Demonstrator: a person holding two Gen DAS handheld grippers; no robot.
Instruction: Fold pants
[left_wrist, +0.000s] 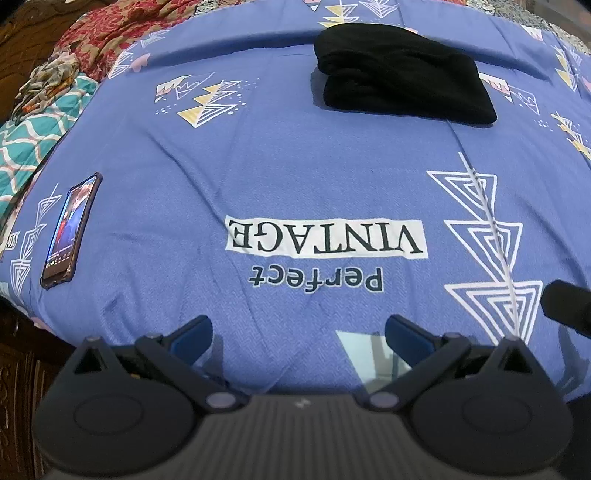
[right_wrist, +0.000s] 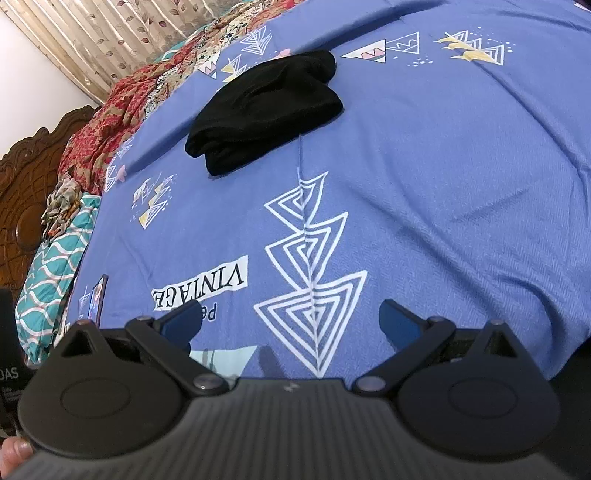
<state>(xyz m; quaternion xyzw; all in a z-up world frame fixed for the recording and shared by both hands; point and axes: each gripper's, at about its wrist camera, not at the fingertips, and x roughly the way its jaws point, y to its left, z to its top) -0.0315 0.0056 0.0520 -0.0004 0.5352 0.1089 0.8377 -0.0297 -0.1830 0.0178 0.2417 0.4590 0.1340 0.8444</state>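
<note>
Black pants (left_wrist: 402, 74) lie bundled at 12 o'clock on bedspread (left_wrist: 258, 177); soft, light, limp. Pinch outer corners. Left gripper (left_wrist: 298, 332), right gripper (right_wrist: 290, 323) spread wide, empty.

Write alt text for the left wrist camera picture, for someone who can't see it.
Black pants, folded into a compact bundle, lie on the far part of a blue patterned bedspread. The left gripper is open and empty in the foreground, well short of them. A phone lies face up with its screen lit at the bed's left edge.
</note>
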